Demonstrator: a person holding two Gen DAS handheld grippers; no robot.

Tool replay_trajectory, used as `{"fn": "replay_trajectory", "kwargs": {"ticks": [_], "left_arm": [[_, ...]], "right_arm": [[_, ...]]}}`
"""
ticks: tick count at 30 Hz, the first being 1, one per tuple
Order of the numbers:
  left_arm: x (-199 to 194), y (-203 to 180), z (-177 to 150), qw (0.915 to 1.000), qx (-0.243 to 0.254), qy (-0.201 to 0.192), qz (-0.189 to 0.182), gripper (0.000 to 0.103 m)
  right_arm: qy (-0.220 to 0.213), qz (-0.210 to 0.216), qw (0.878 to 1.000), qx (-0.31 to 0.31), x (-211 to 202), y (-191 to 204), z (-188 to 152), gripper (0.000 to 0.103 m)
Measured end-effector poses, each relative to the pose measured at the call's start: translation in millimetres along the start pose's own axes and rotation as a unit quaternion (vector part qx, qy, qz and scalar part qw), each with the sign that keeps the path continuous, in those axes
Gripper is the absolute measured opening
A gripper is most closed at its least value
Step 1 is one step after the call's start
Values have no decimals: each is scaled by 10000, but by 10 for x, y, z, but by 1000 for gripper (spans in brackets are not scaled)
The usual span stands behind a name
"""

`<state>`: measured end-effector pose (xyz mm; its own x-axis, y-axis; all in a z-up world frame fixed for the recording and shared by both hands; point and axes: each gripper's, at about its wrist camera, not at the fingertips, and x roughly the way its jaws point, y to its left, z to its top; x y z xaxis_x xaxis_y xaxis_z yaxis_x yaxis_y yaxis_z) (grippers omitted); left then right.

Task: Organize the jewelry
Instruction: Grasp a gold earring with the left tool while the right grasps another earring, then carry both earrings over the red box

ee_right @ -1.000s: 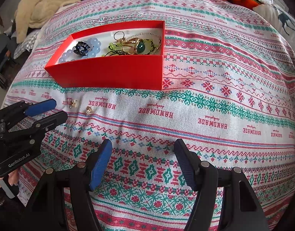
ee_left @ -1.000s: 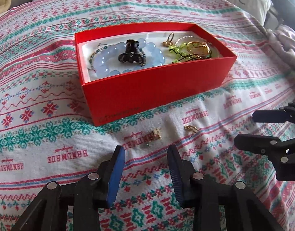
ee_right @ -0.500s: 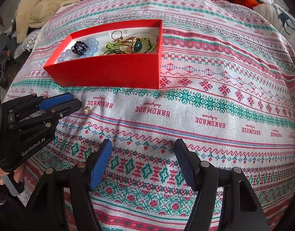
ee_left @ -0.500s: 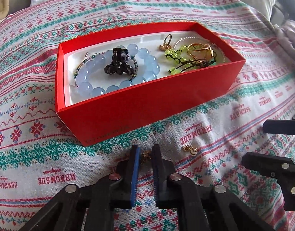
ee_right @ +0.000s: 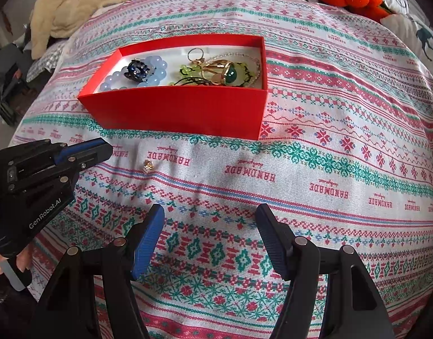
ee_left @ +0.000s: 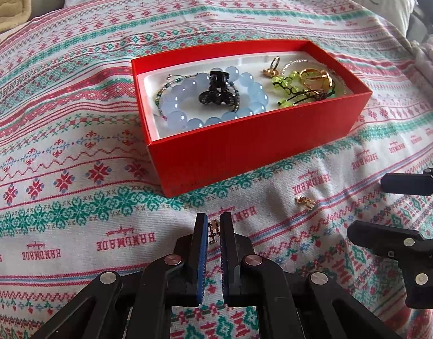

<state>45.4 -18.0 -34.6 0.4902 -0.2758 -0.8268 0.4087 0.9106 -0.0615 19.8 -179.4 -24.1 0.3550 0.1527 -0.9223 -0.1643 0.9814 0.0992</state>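
Left fingers (ee_left: 201, 236) pinch a small gold earring (ee_left: 213, 230) near the red box (ee_left: 259, 144); right fingers (ee_right: 148, 237) gape empty.

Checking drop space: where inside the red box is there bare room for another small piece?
Inside the red box, bare white lining shows along the left end wall, beside the blue bead bracelet. The right end is crowded with the gold ring and green beads.
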Motion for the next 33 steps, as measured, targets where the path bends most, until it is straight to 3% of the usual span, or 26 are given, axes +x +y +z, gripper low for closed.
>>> {"fn": "replay_trajectory", "kwargs": {"ticks": [10, 17, 33], "left_arm": [[-126, 115, -108, 9998, -119, 72, 113, 3], [-160, 158, -173, 9998, -126, 111, 98, 3], [-165, 248, -203, 9995, -231, 169, 122, 3]], "right_arm": [[-15, 291, 9995, -116, 166, 352, 133, 69], [-62, 213, 9997, -84, 288, 536, 282, 44], [-35, 162, 9998, -66, 331, 593, 369, 11]]}}
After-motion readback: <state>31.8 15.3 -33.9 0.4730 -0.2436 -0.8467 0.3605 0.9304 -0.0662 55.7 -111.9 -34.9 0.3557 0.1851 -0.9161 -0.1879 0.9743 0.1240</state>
